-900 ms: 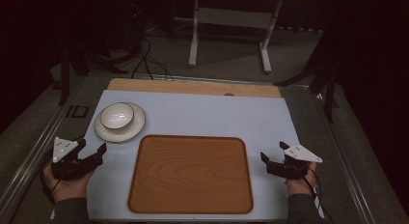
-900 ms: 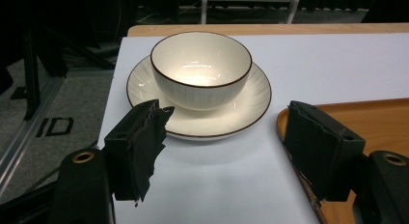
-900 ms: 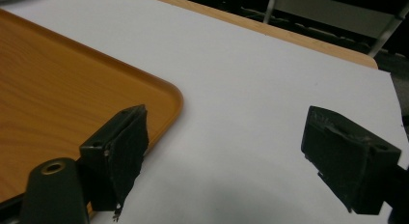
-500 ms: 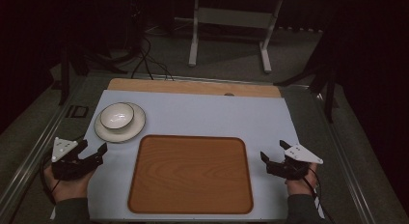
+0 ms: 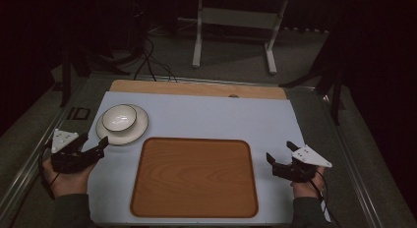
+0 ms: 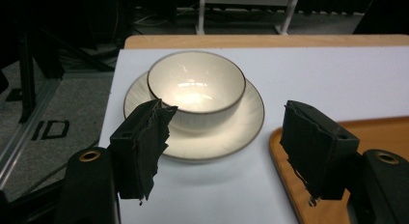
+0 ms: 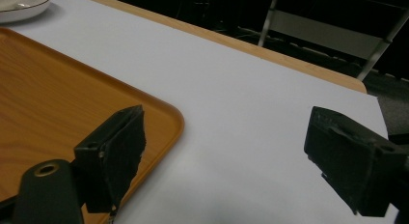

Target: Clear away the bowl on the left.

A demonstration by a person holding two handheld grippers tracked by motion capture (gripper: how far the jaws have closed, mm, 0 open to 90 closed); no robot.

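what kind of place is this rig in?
Probably a lab or data-collection workbench, not a kitchen: a white mat on a metal-framed table, loose cables on the floor, and a bowl beside an empty wooden tray.

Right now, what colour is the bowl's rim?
Dark brown line on the cream bowl; clearest in the left gripper view.

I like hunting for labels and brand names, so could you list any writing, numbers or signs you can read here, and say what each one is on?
"ID": dark letters on the grey floor strip left of the table, seen in the left gripper view and the high view.
No readable writing on the bowl, the plate, the wooden tray or either tool.
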